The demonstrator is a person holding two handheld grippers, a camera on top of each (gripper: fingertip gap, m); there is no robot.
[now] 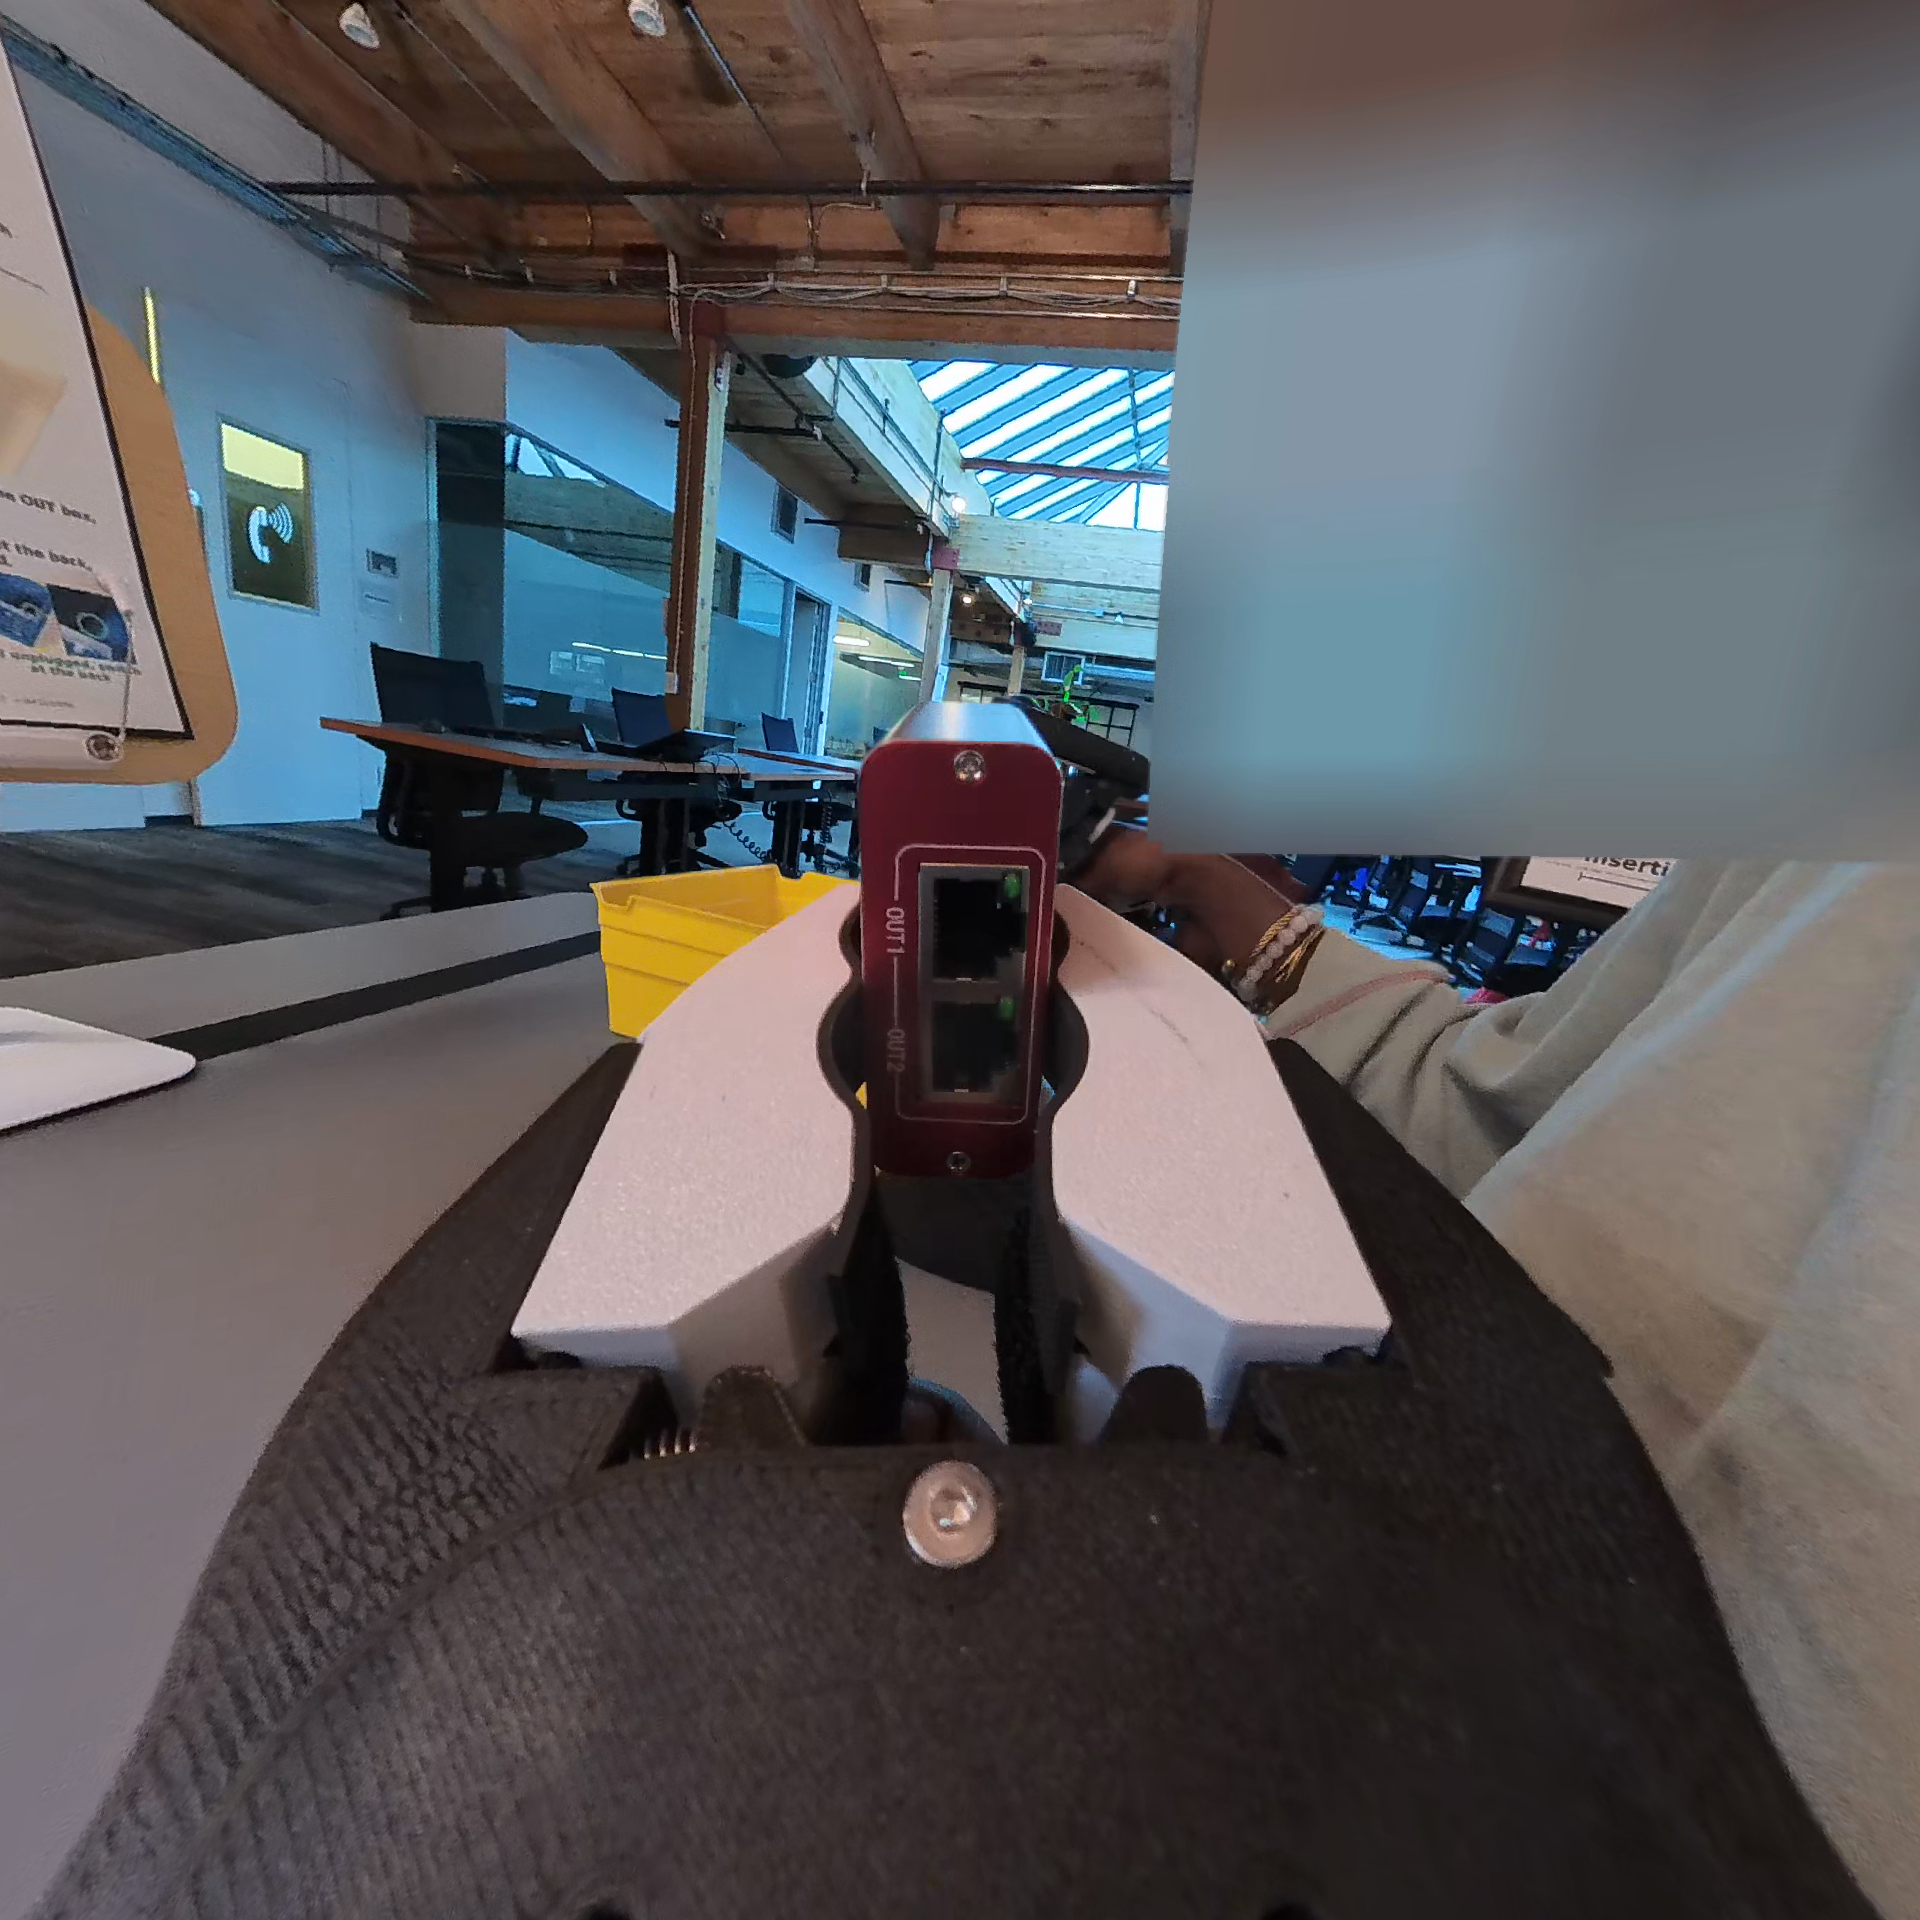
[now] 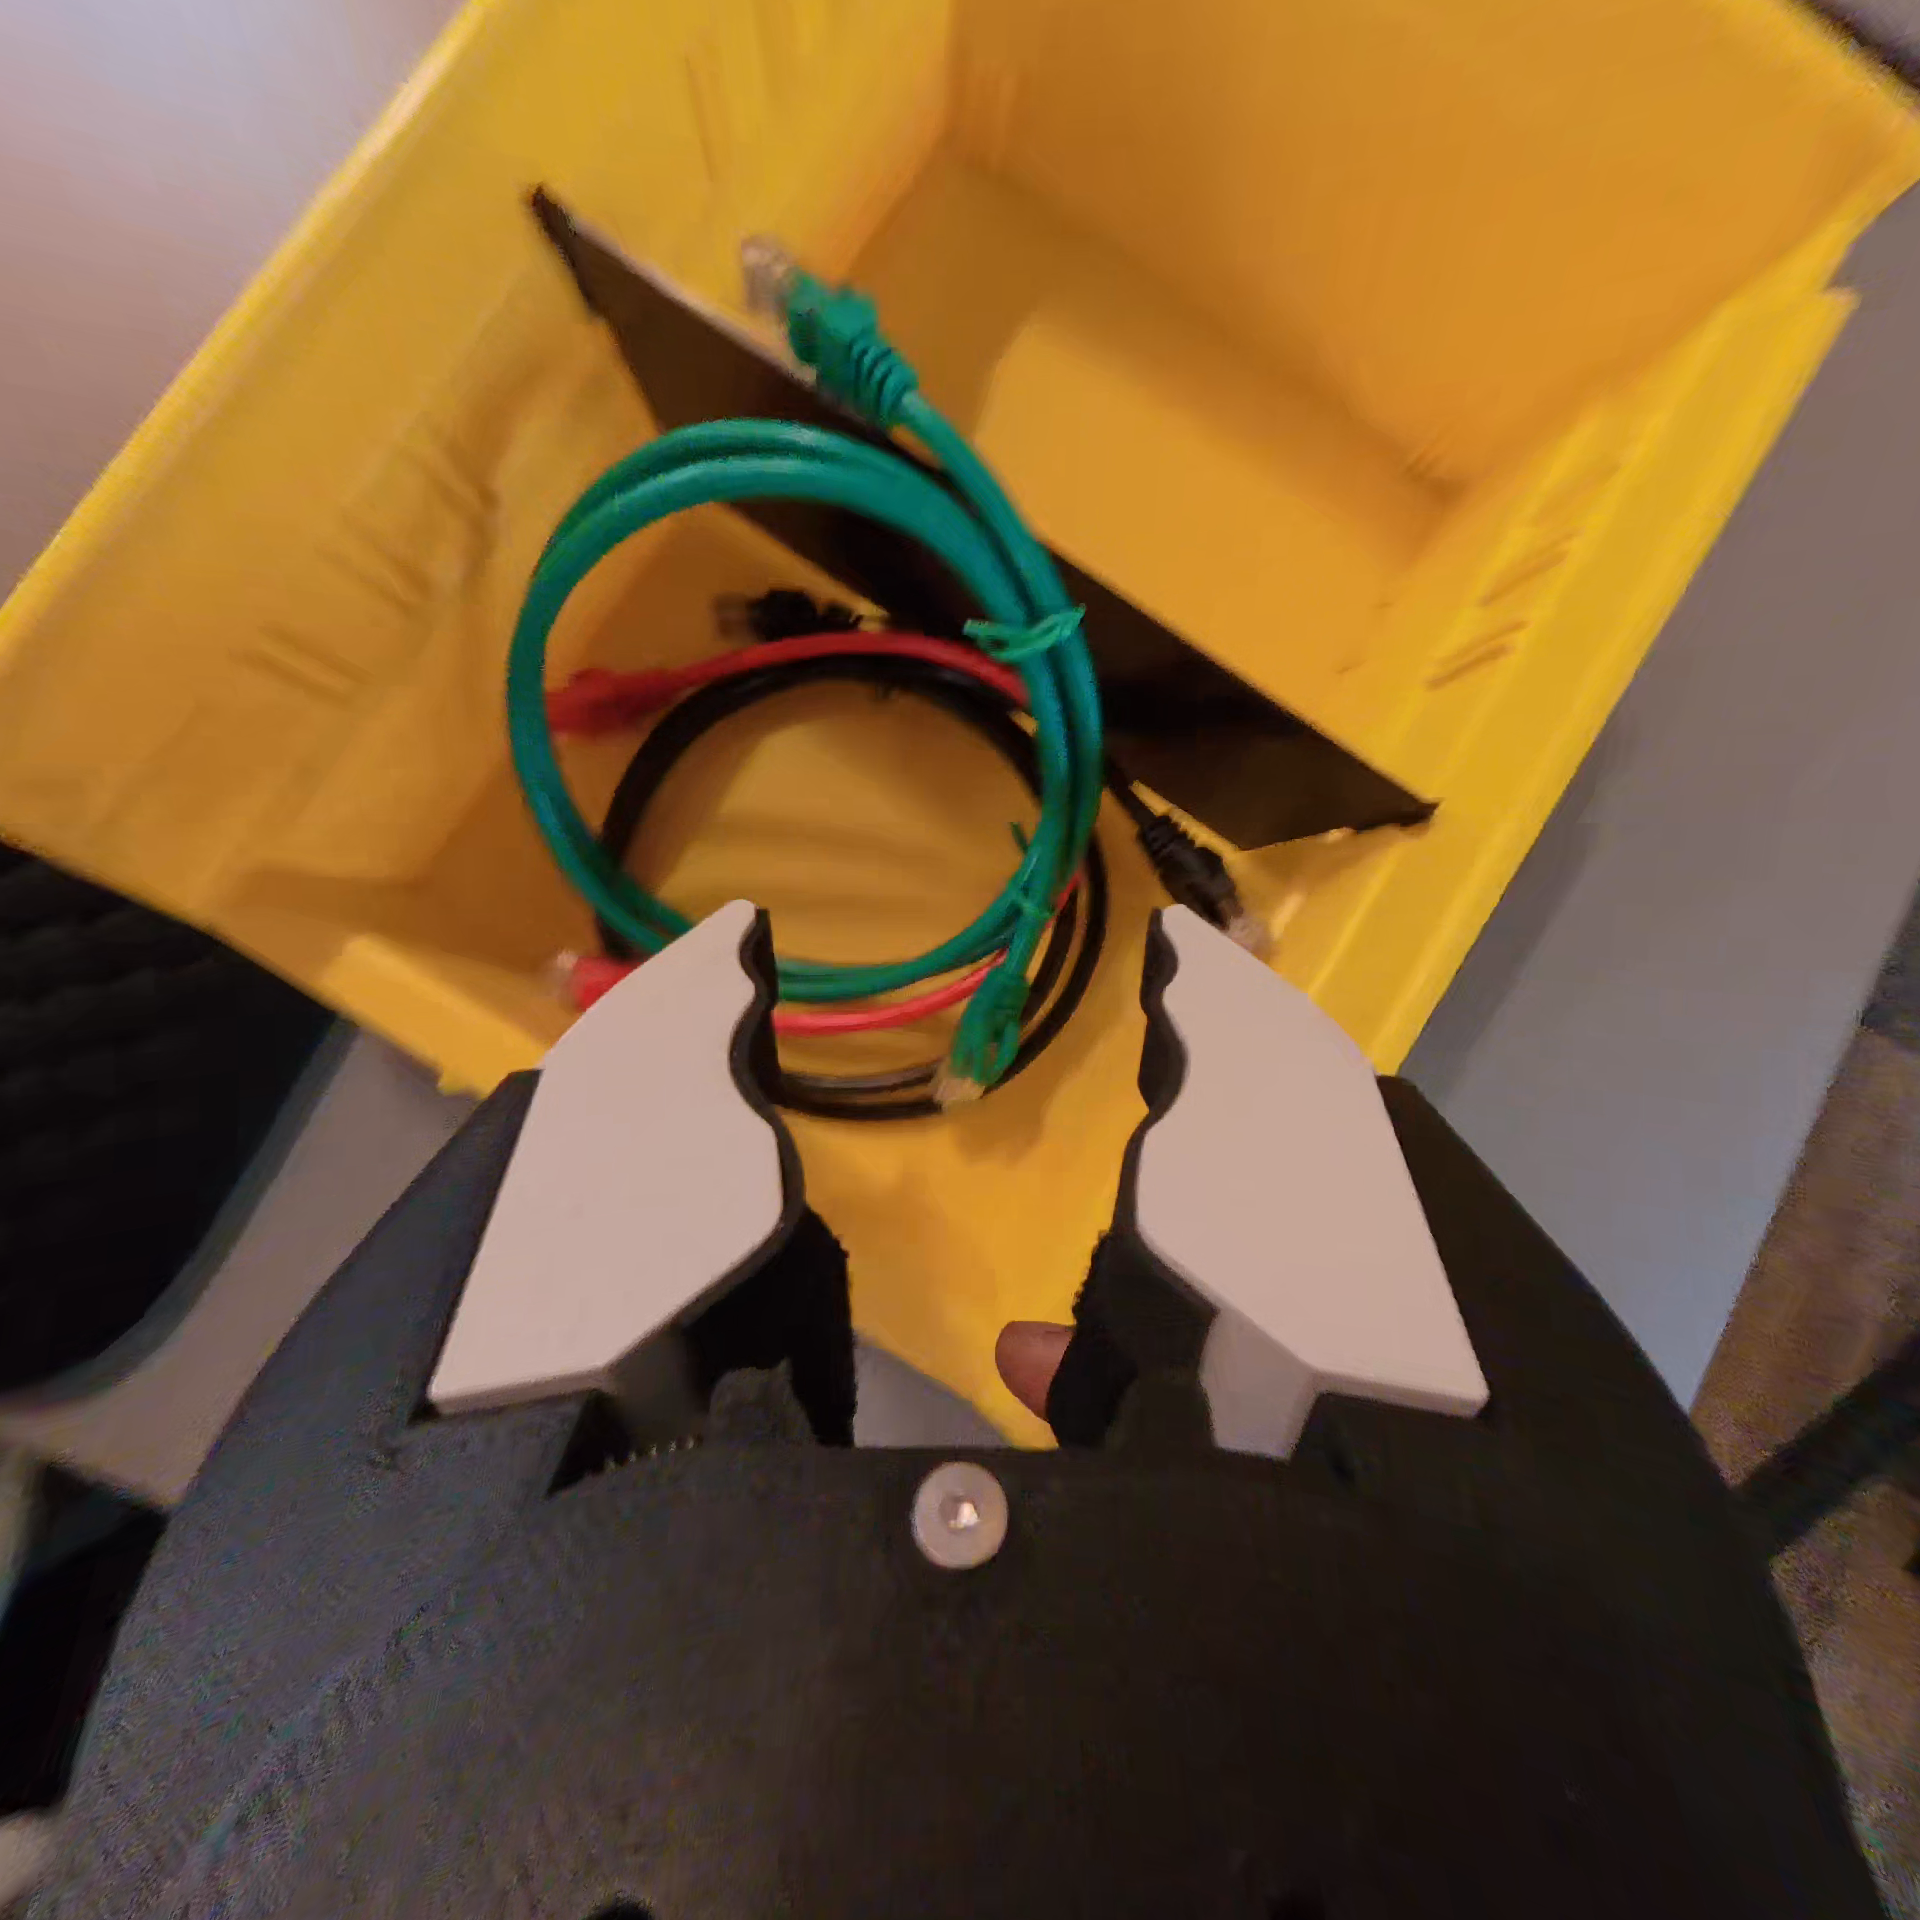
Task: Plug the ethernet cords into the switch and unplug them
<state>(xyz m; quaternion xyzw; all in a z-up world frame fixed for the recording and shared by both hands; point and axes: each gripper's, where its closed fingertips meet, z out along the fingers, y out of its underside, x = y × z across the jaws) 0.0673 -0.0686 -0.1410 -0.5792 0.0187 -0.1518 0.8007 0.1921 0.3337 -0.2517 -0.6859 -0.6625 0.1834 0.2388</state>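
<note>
My left gripper [image 1: 961,914] is shut on a dark red switch [image 1: 961,966], held upright above the table with its two empty ports facing the camera. My right gripper [image 2: 956,925] is open and empty, hovering over a yellow bin [image 2: 312,582]. In the bin's near compartment lie coiled ethernet cords: a green cord [image 2: 665,488] on top, a red cord [image 2: 831,657] and a black cord [image 2: 727,717] under it. One green plug [image 2: 982,1029] lies between my right fingertips, below them. The other green plug [image 2: 831,322] rests across the black divider [image 2: 1195,707].
The grey table [image 1: 260,1247] runs left of the switch. The yellow bin [image 1: 686,925] stands behind my left gripper. A person's arm in a pale sleeve [image 1: 1558,1091] reaches in at the right. A white object [image 1: 73,1060] and a sign board [image 1: 73,499] stand at left. There is about 45 cm between the tips of the two grippers. My left tips are about 45 cm from the green plug [image 2: 982,1029], my right tips only 6 cm.
</note>
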